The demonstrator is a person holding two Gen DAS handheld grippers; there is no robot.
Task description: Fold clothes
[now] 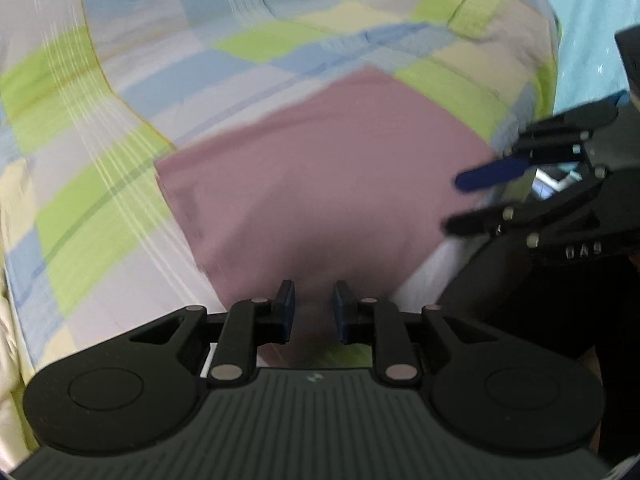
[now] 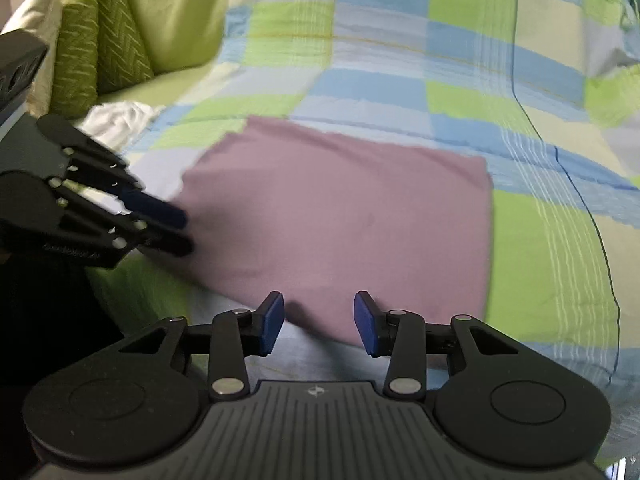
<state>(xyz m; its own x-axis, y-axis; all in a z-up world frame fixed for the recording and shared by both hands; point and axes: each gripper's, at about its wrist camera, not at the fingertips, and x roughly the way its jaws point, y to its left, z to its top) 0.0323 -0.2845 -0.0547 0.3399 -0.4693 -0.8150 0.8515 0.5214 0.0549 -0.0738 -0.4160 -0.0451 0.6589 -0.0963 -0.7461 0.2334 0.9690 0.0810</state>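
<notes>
The mauve garment [image 2: 340, 216] is a soft, matt cloth, smooth and nearly free of creases, with no sheen. Under it the checked bedspread [image 2: 540, 240] is a light woven cotton-like cloth, matt, with fine raised white threads running through its squares. The green cushions [image 2: 100, 48] carry a textured zigzag weave, rougher than the plain green fabric beside them. A crumpled white cloth [image 2: 116, 120] looks thin and soft. The left gripper [image 1: 314, 312] and the right gripper [image 2: 319, 322] are matt black plastic with a ribbed top plate, dull silver metal pivot pins, and blue pads [image 2: 272, 322] with a smooth, rubbery look.
</notes>
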